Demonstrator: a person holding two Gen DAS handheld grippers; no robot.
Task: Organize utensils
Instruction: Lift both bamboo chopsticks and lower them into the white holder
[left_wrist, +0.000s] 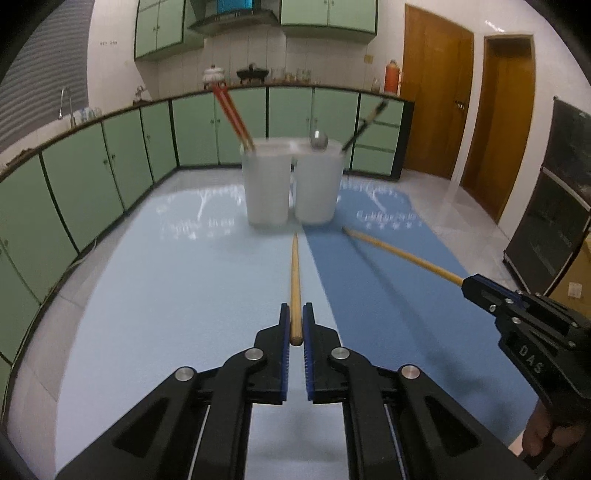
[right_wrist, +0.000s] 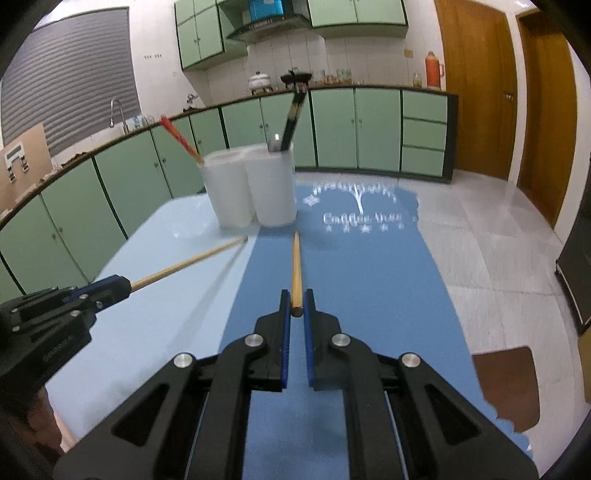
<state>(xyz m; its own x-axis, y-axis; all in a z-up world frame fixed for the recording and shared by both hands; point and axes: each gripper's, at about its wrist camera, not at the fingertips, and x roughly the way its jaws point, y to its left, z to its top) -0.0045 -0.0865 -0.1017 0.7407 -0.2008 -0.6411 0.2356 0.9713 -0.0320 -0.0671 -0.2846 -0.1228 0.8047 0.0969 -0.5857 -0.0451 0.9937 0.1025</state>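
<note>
My left gripper (left_wrist: 295, 317) is shut on a wooden chopstick (left_wrist: 294, 273) that points forward at two white plastic cups (left_wrist: 267, 181). My right gripper (right_wrist: 296, 301) is shut on a second wooden chopstick (right_wrist: 296, 262), also pointing at the cups (right_wrist: 275, 184). Each gripper shows in the other's view: the right one (left_wrist: 480, 291) with its chopstick (left_wrist: 402, 254), the left one (right_wrist: 110, 290) with its chopstick (right_wrist: 188, 260). The left cup holds red chopsticks (left_wrist: 232, 114). The right cup (left_wrist: 319, 181) holds a metal spoon (left_wrist: 318, 141) and dark chopsticks (left_wrist: 365, 123).
The cups stand on a table with a light blue mat (left_wrist: 166, 277) on the left and a darker blue mat (left_wrist: 388, 295) on the right. Green kitchen cabinets (left_wrist: 92, 173) run behind and to the left. Wooden doors (left_wrist: 436, 92) stand at the back right.
</note>
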